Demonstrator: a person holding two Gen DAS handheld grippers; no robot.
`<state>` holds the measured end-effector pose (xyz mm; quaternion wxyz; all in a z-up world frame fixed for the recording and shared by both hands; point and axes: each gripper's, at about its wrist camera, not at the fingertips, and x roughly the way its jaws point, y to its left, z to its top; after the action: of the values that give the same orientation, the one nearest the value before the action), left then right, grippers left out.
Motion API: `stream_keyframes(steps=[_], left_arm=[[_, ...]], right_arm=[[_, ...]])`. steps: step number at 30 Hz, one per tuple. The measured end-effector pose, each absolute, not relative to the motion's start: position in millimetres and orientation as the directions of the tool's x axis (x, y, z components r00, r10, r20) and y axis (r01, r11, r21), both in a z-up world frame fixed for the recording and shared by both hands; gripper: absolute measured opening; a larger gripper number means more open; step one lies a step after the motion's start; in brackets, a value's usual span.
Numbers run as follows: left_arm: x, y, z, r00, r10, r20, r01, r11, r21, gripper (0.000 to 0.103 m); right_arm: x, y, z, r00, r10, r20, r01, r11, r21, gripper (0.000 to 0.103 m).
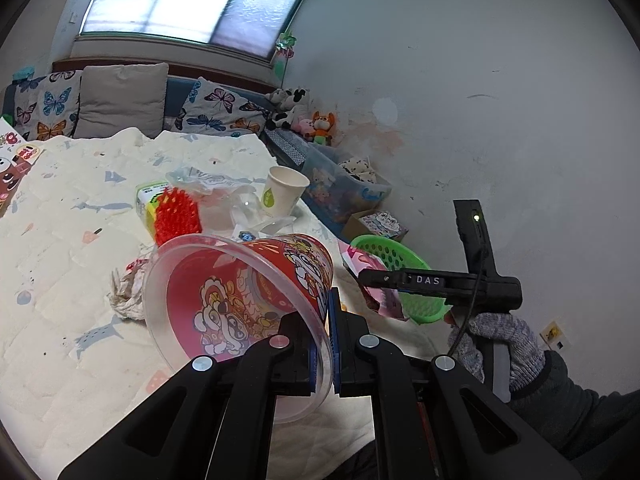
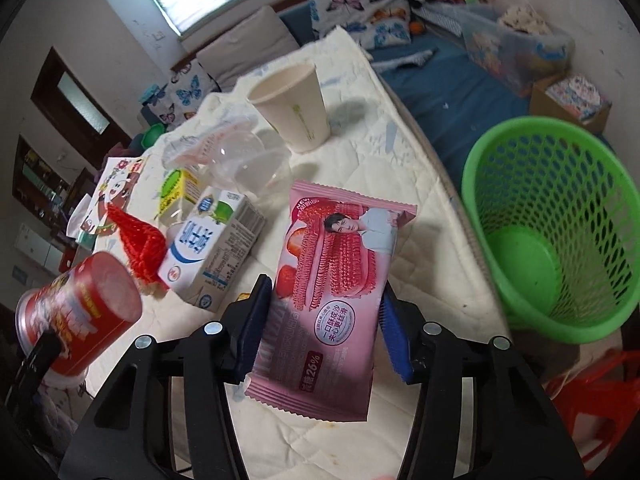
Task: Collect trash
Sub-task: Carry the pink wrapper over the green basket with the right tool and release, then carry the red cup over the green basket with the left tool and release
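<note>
Left gripper (image 1: 325, 334) pinches the red noodle cup (image 1: 248, 300) by its rim, lifted off the quilt. Right gripper (image 2: 320, 330) clamps the pink snack wrapper (image 2: 336, 288); green basket (image 2: 560, 216) sits just right of it.

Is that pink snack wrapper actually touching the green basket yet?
Apart. The right wrist view shows the pink snack wrapper held in the right hand-held gripper, with bare quilt between it and the green basket.

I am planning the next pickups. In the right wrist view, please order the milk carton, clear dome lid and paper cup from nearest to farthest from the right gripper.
1. Milk carton, just left of the right gripper.
2. Clear dome lid, behind the carton.
3. Paper cup, farthest back, upright.
</note>
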<state>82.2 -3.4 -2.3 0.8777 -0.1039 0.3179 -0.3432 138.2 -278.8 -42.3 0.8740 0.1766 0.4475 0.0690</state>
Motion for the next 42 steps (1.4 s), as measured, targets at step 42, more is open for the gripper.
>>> stream_keyframes(steps=[42], left_arm=[[151, -215, 9, 0.383, -0.716, -0.584, 0.665, 0.653, -0.364, 0.006]], right_arm=[[97, -456, -50, 0.671, -0.051, -0.739, 0.262, 0.95, 0.172, 0.07]])
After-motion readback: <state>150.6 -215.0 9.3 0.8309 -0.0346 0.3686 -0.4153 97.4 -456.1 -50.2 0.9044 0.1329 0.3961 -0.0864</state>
